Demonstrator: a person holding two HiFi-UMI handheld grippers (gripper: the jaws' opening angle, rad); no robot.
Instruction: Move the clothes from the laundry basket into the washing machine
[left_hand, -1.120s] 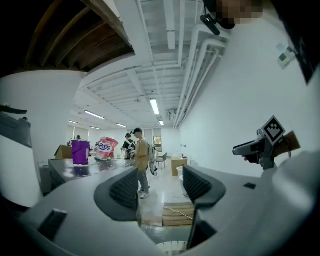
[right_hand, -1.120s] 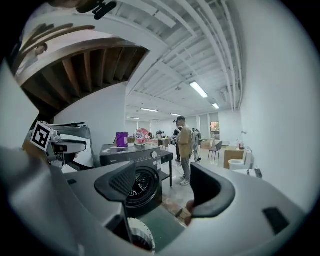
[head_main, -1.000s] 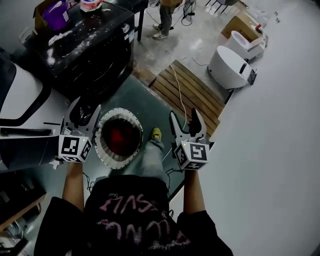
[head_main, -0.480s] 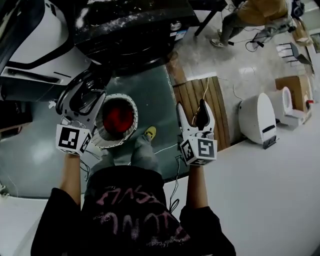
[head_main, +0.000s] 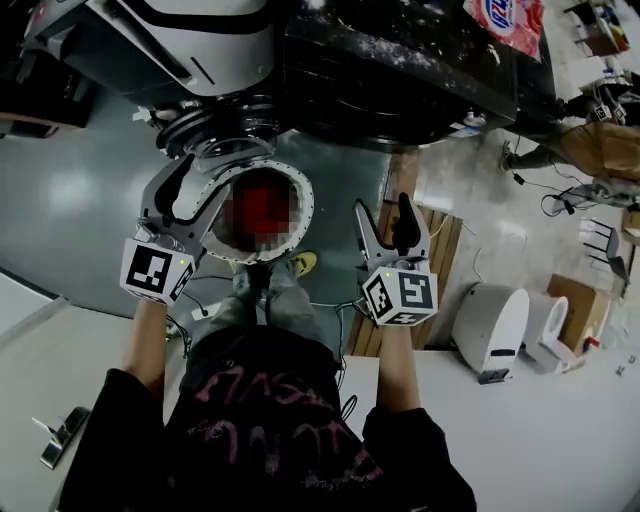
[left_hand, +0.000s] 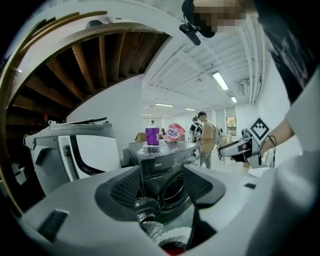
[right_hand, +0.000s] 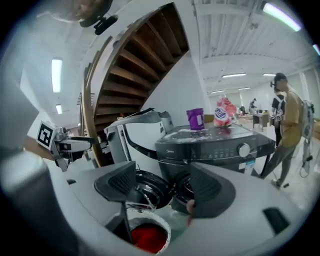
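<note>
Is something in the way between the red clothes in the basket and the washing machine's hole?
Nothing visible is. The door of the washing machine is swung open to the left, and the basket of red clothes sits right before the opening.

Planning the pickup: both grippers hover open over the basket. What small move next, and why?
Probably lower the left gripper into the laundry basket onto the red clothes: its jaws stand apart and empty, and the clothes lie in the basket.
</note>
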